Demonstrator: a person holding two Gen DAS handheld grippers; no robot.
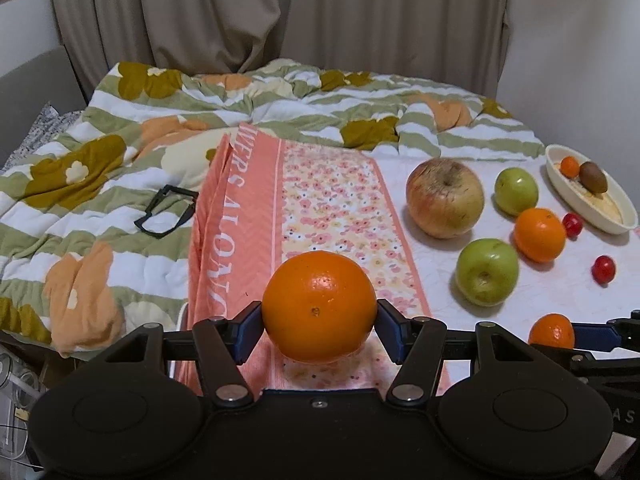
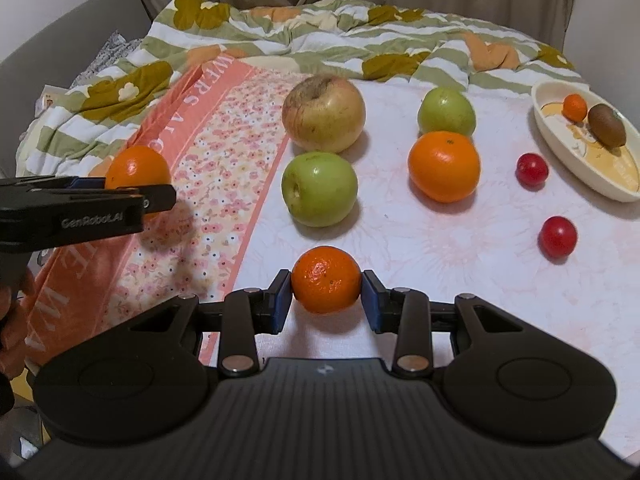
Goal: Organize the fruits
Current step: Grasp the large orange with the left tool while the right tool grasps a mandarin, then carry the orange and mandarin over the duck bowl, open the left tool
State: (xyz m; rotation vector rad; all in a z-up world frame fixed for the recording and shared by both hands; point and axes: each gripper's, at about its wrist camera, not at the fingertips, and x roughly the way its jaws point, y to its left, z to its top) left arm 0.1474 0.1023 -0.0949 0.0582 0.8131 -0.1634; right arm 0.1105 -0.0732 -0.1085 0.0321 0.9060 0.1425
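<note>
Nearest the lens, the left tool (image 1: 319, 320) was seen clamped on a large orange (image 1: 319, 306), blue pads pressed to both its sides, the fruit held above a folded pink floral cloth (image 1: 320, 200). In the right wrist view the right tool (image 2: 326, 300) was seen closed onto a small mandarin (image 2: 326, 280), pads touching either side; whether the mandarin was lifted off the sheet could not be told.

Everything was laid out on a bed: a pale pink-patterned sheet (image 2: 440, 248) on the right, the pink cloth beside it on the left, a green-striped flowered quilt (image 1: 120, 160) bunched behind and to the left. Beige curtains (image 1: 240, 12) and a white wall were noted behind the bed. A black frame-like object (image 1: 166, 212) lay on the quilt.

On the sheet beyond the right tool: a green apple (image 2: 319, 189), a big yellow-red apple (image 2: 324, 113) behind it, a second orange (image 2: 443, 166) with another green apple (image 2: 446, 112) just behind it, and two small red fruits (image 2: 531, 170) (image 2: 557, 236) further right, apart from each other. A cream oval dish (image 2: 560, 148) at far right held a kiwi (image 2: 607, 125) and a tiny orange fruit (image 2: 575, 107).
</note>
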